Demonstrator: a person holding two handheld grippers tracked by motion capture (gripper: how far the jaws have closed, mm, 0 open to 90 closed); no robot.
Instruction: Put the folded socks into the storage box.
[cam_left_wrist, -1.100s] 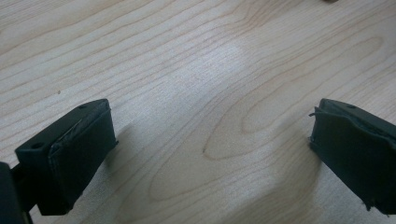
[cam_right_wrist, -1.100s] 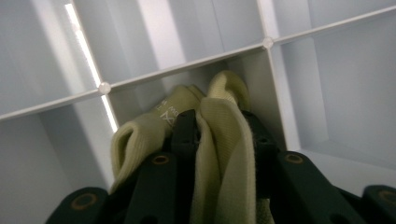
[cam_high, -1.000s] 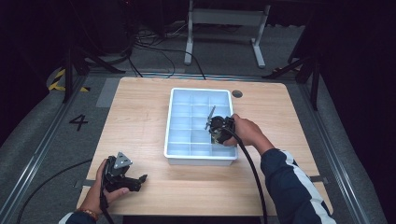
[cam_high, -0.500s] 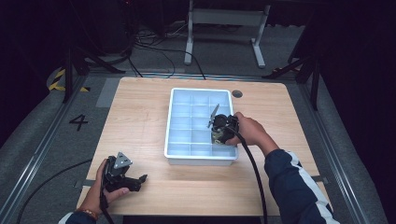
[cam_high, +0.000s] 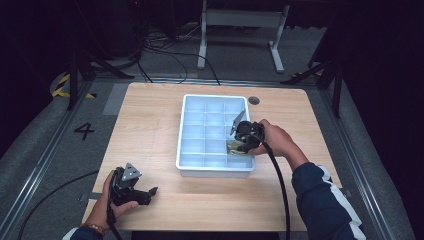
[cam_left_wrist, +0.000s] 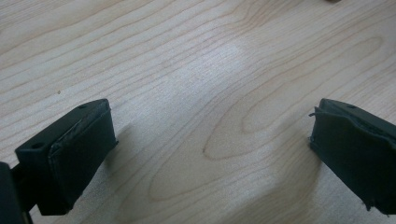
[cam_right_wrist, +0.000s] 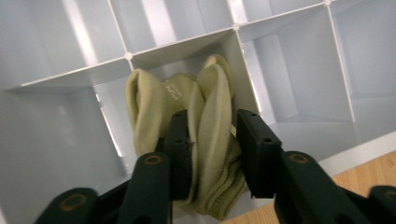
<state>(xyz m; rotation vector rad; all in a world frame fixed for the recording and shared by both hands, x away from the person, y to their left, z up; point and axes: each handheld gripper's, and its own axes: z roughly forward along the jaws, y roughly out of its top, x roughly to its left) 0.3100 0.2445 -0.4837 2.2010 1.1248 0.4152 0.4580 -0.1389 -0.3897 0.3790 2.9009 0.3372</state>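
Ribbed knit cloth, pale yellow-green and soft, a folded sock (cam_right_wrist: 205, 140) by the look of it, stands bunched in one compartment of a white plastic organiser tray (cam_high: 192, 162). The tray is rectangular with smooth, glossy walls and thin dividers forming a grid of square cells. It sits on a pale wooden desk (cam_high: 150, 120) with clear grain lines and rounded corners. The sock's cell lies along the tray's right side, toward the near end. The right tongs (cam_right_wrist: 212, 144) reach down into that cell, their black jaws pressed against a fold of the sock from both sides. The left tongs (cam_high: 145, 192) rest low over the desk's near left corner, jaws spread wide with only bare wood between them.
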